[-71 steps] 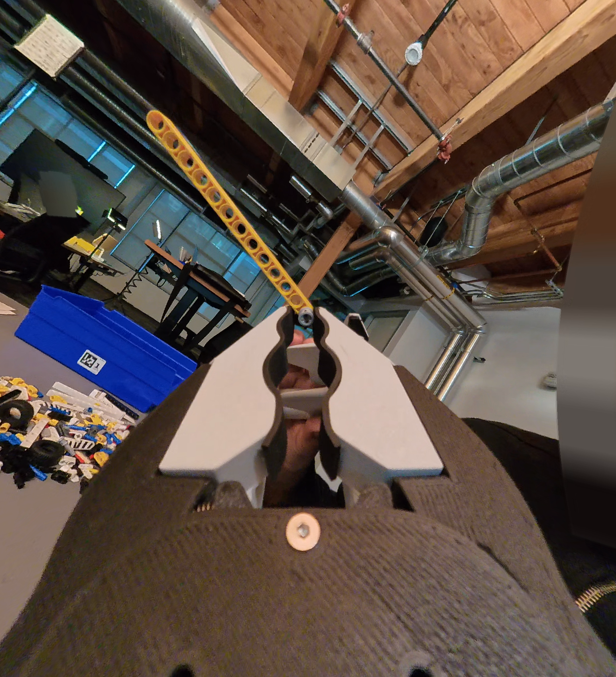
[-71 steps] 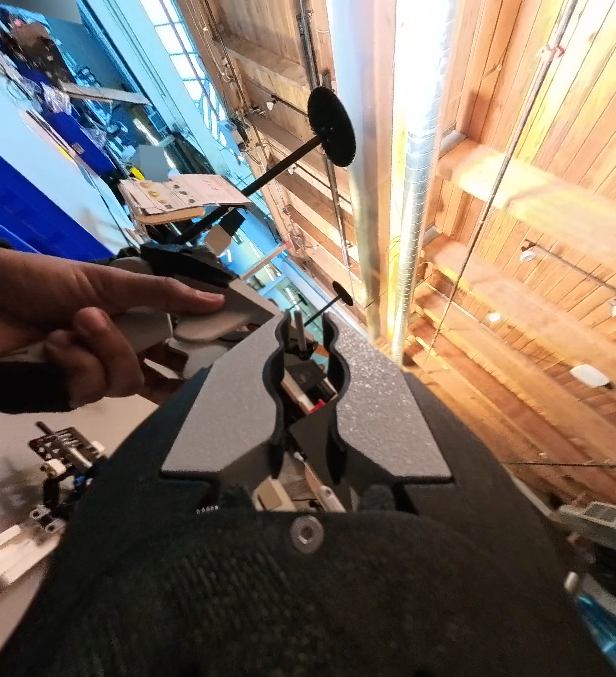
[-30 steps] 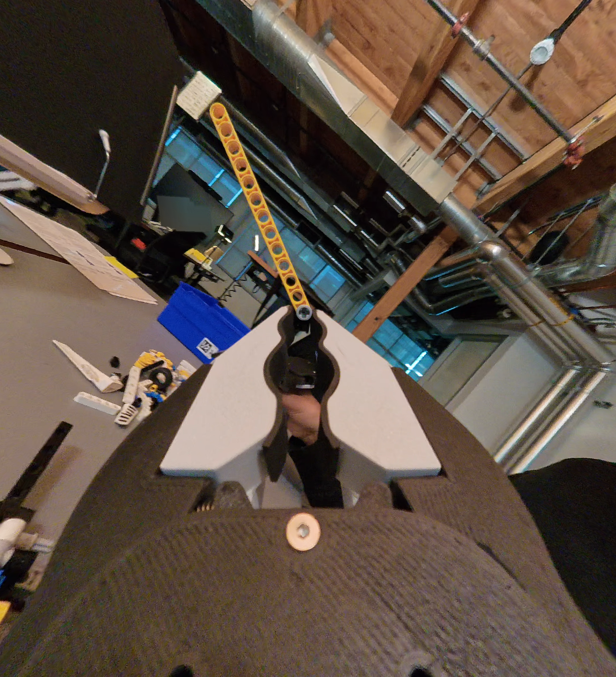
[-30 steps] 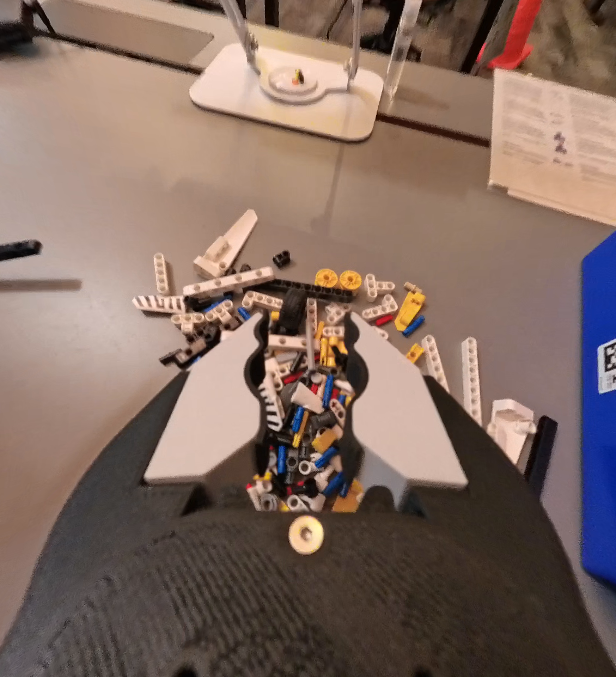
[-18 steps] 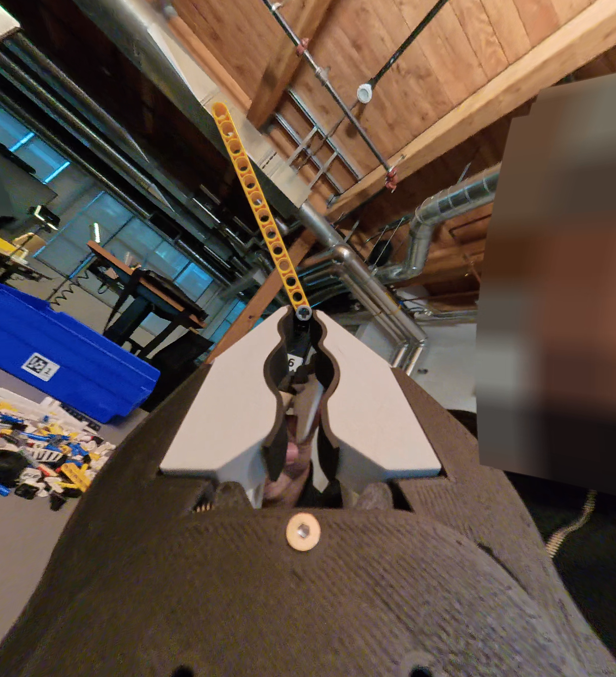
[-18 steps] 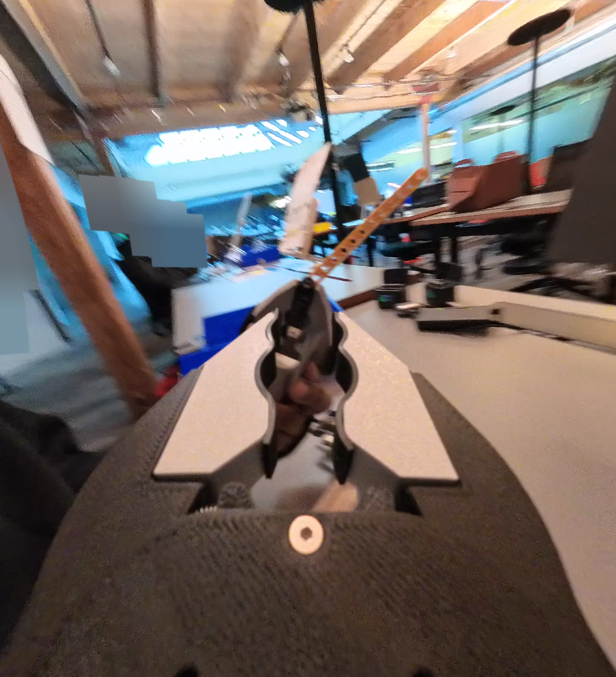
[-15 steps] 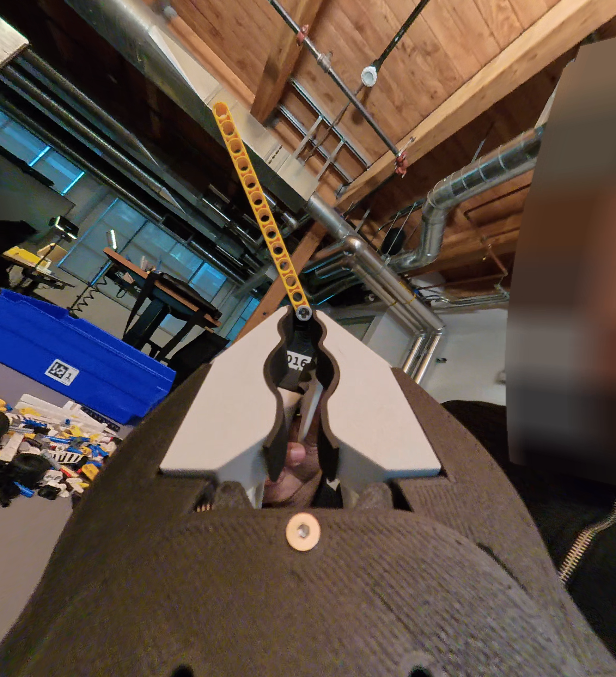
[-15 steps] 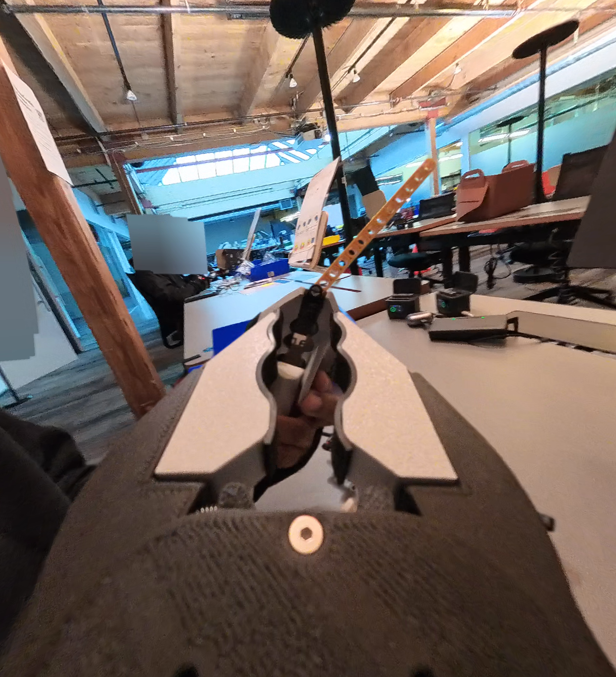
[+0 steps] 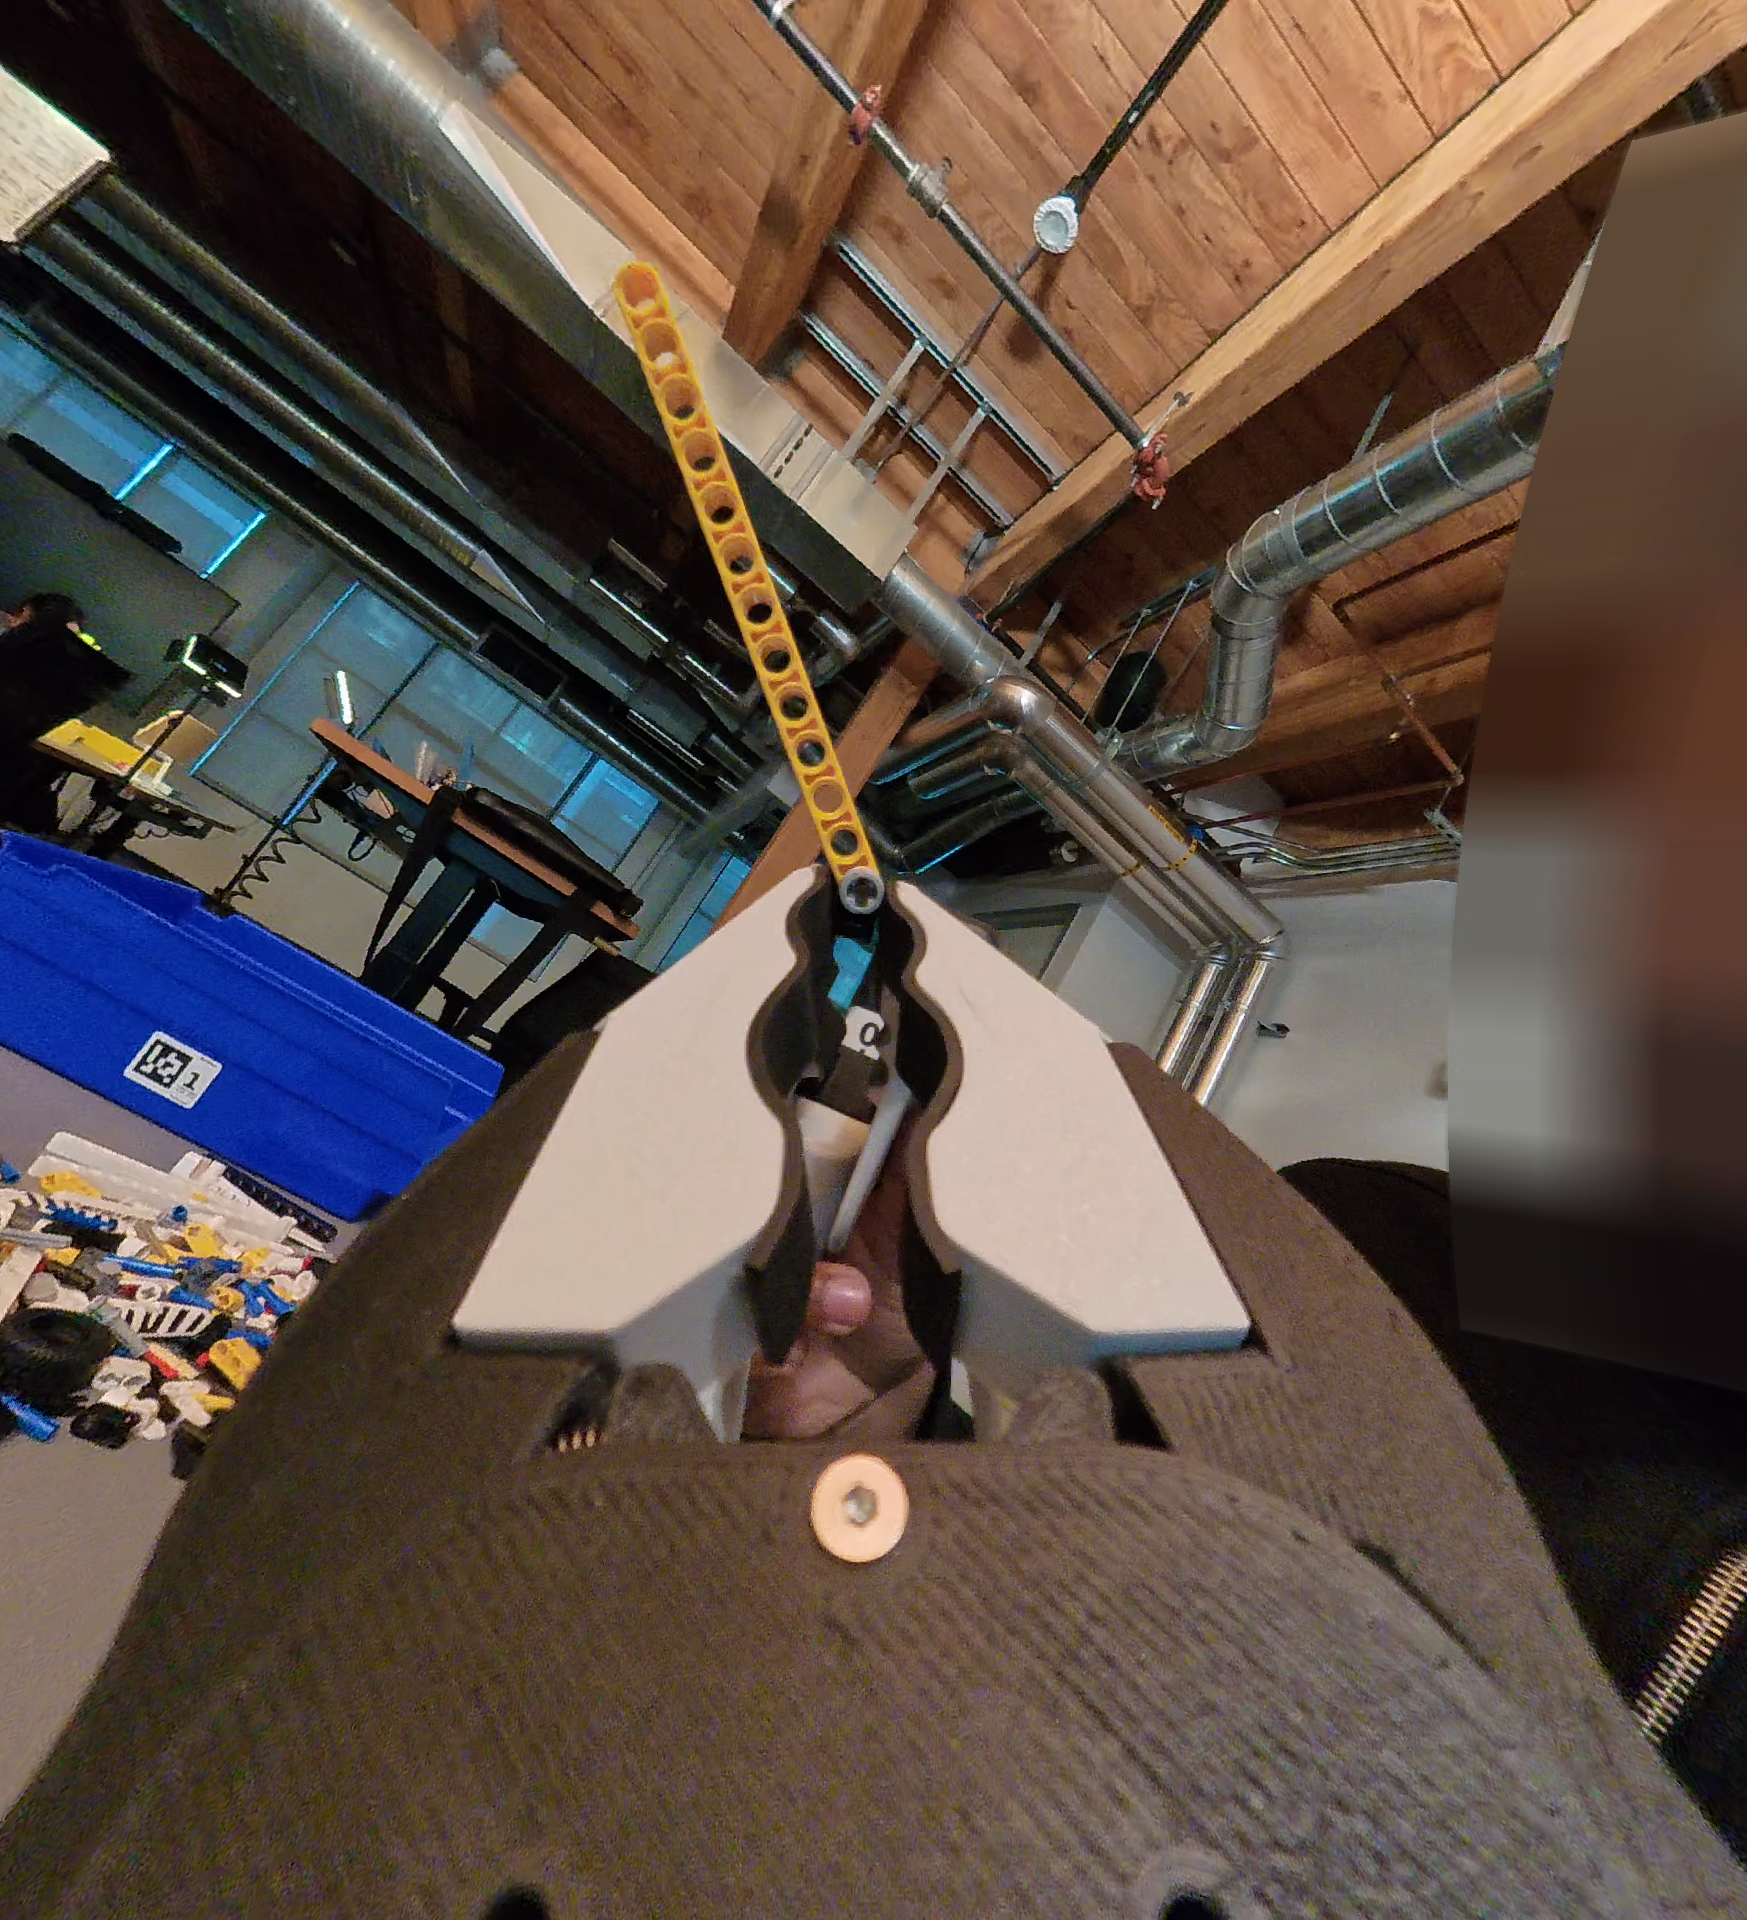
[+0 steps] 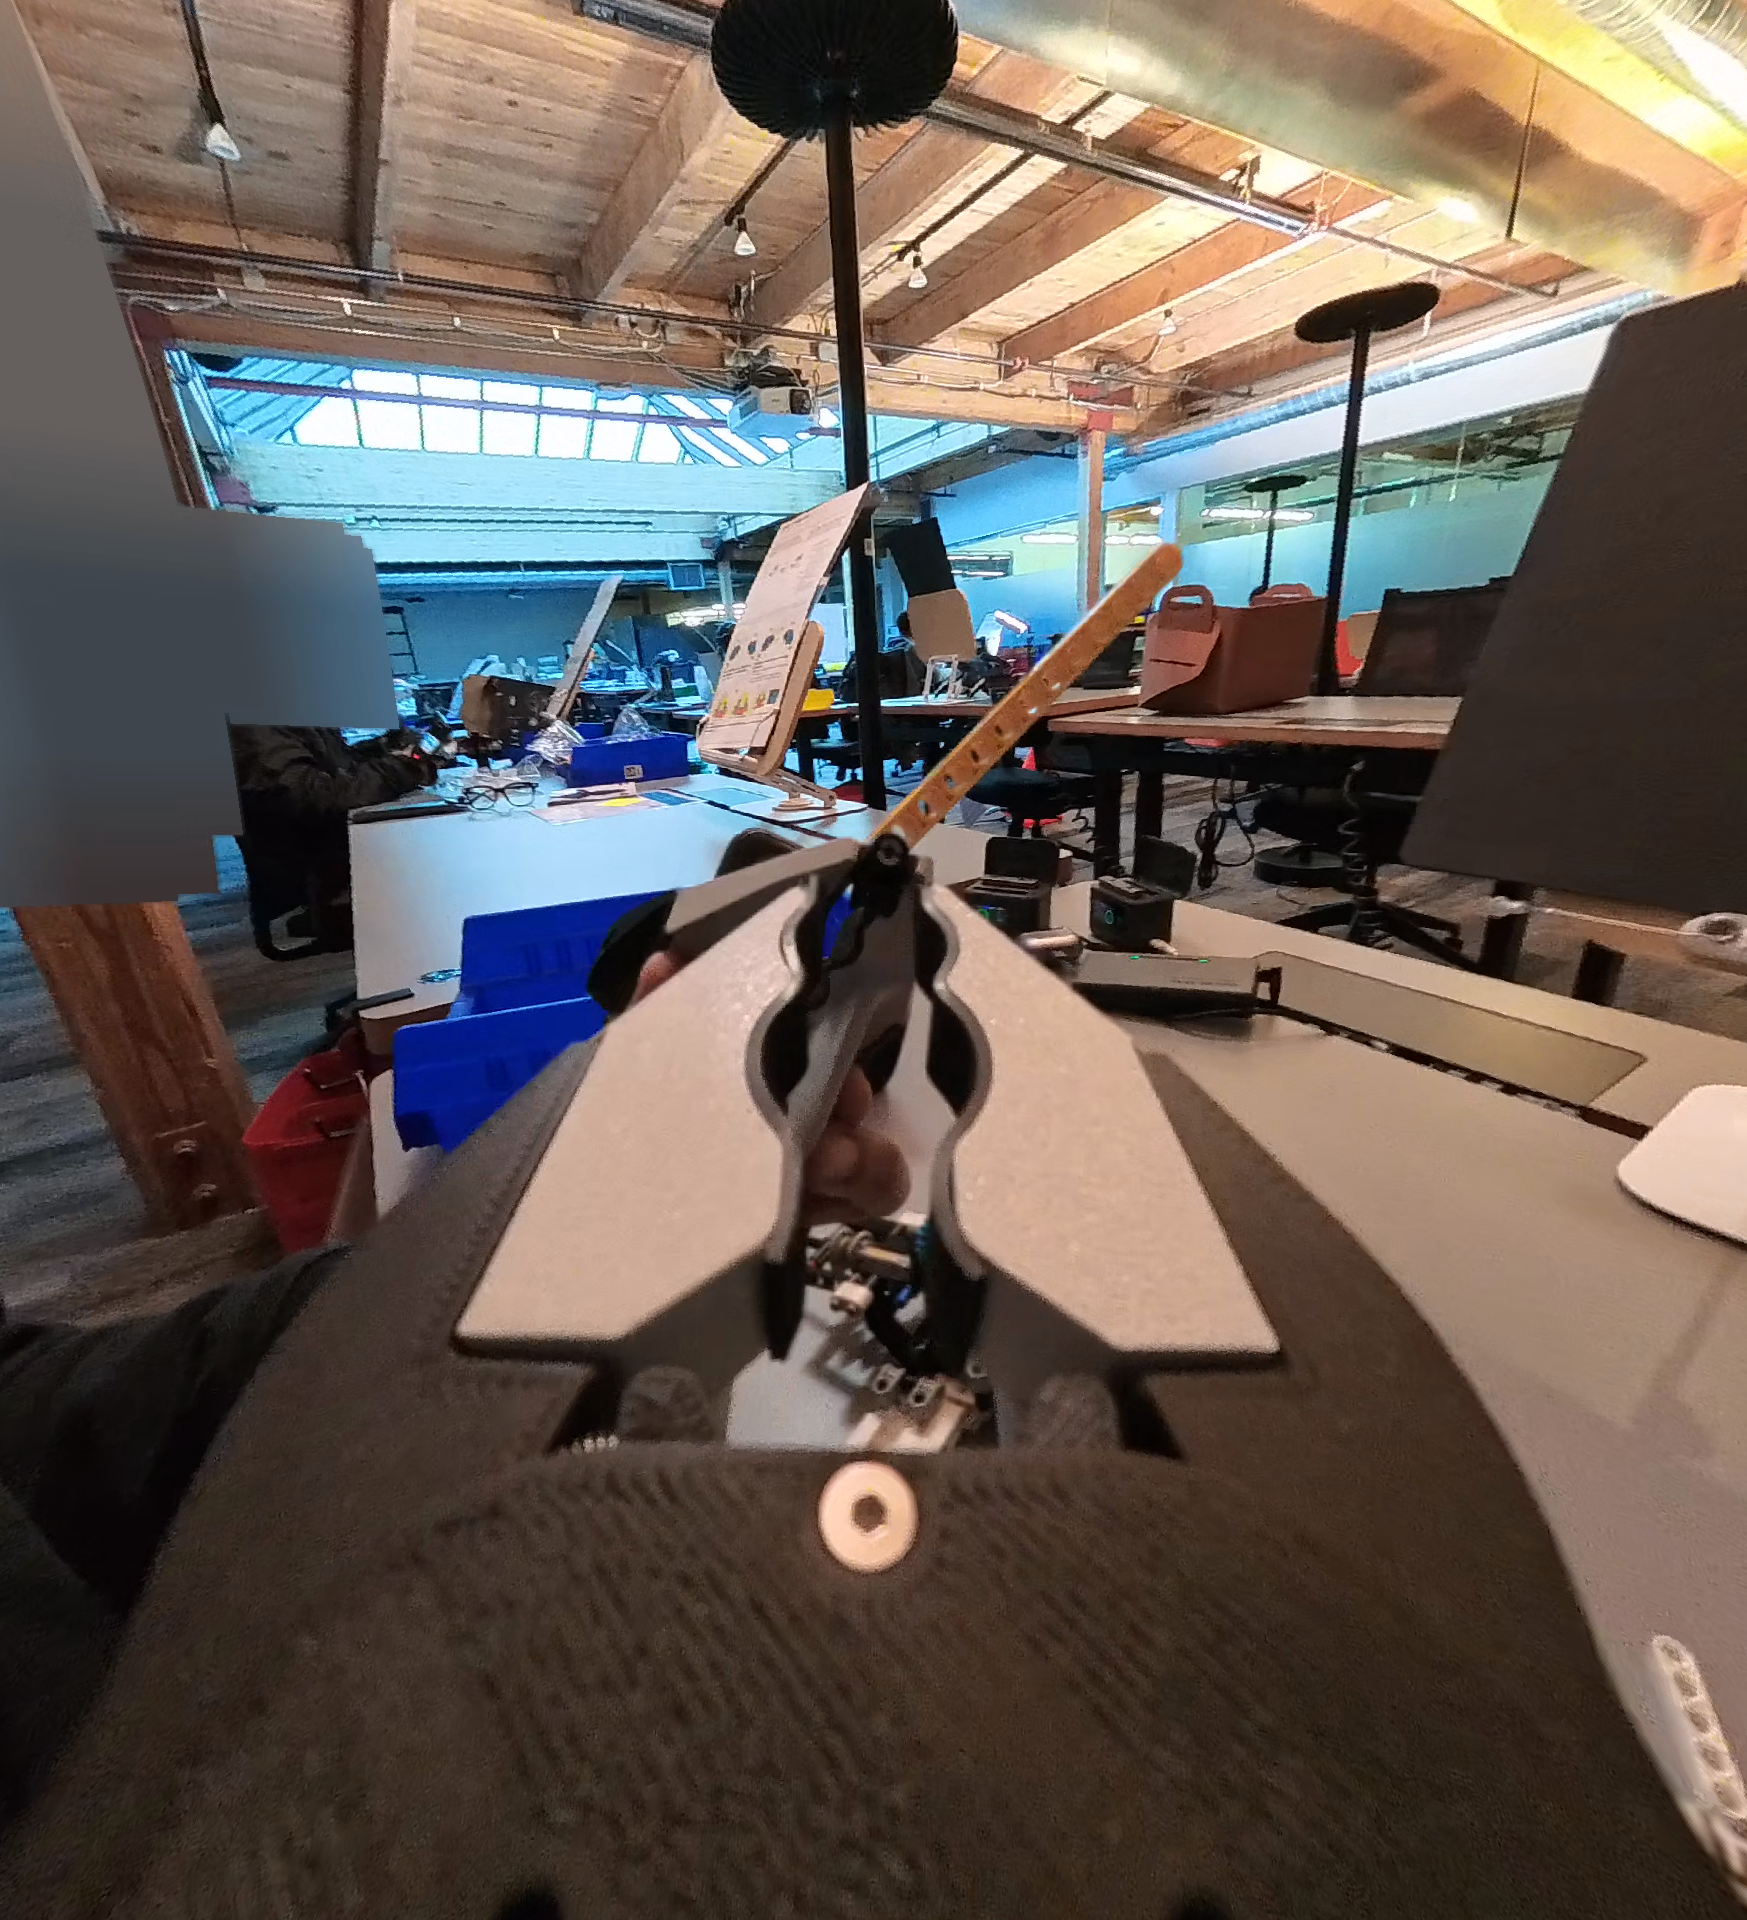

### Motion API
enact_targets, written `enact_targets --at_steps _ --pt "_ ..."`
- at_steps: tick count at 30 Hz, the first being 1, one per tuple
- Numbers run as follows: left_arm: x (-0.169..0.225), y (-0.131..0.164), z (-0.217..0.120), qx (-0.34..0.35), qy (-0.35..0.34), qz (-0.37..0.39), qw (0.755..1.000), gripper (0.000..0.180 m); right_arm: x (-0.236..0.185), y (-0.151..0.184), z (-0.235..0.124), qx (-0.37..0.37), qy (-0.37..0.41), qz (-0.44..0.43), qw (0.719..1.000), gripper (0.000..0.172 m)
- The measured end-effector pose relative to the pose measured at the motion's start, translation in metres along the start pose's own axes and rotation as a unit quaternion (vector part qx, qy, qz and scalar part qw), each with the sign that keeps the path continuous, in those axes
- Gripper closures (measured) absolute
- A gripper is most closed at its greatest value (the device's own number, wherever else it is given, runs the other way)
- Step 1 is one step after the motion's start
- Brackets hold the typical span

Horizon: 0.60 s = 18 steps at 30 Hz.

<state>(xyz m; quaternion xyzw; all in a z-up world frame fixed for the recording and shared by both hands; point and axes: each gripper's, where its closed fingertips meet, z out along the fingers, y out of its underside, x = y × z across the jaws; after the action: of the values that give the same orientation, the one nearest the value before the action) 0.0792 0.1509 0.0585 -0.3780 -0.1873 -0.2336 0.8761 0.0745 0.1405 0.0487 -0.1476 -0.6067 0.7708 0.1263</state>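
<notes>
My left gripper [image 9: 858, 904] is shut on the lower end of a long yellow beam with holes [image 9: 744, 582], which rises up and to the left. A grey pin [image 9: 861, 891] sits in the beam's lowest hole, just above the fingertips. In the right wrist view the same beam [image 10: 1035, 696] slants up to the right. A finger of the left gripper [image 10: 744, 899] reaches in from the left. My right gripper [image 10: 874, 883] has its fingertips narrowly apart on either side of that end, where a dark pin [image 10: 888, 852] shows. I cannot tell whether its pads press on anything.
A blue bin [image 9: 225, 1029] and a pile of small building parts [image 9: 69, 1278] lie on the grey table at the left. The right wrist view shows blue bins [image 10: 516, 997], the table [image 10: 1420, 1195], a white stand base [image 10: 1742, 1174], and a white beam [image 10: 1695, 1756]. Less than 4 cm separates the two grippers' tips.
The right gripper swung up from above the parts pile to the beam's lower end, and its jaws have narrowed. The left gripper has kept hold of the yellow beam and tilted a little.
</notes>
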Motion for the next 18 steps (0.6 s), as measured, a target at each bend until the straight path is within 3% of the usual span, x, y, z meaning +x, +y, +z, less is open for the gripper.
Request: enact_targets --at_steps 5,8,14,18 --pt "-0.0030 0.0033 -0.0001 -0.016 -0.011 0.007 1.000 0.174 0.0013 0.0007 -0.0032 0.003 -0.026 0.056 0.998 0.166" --pt "-0.0045 -0.0021 -0.0036 -0.012 -0.022 0.013 1.000 0.160 0.0064 -0.0010 -0.0068 0.011 -0.023 0.067 0.997 0.166" --pt "-0.0071 -0.0036 -0.0074 -0.020 -0.025 0.004 0.999 0.175 0.0026 0.0081 -0.0051 -0.027 -0.016 0.013 0.999 0.166" --pt "-0.0075 0.0019 -0.0053 -0.039 -0.024 0.000 0.999 0.176 0.0028 0.0057 -0.0063 -0.011 -0.011 0.002 1.000 0.160"
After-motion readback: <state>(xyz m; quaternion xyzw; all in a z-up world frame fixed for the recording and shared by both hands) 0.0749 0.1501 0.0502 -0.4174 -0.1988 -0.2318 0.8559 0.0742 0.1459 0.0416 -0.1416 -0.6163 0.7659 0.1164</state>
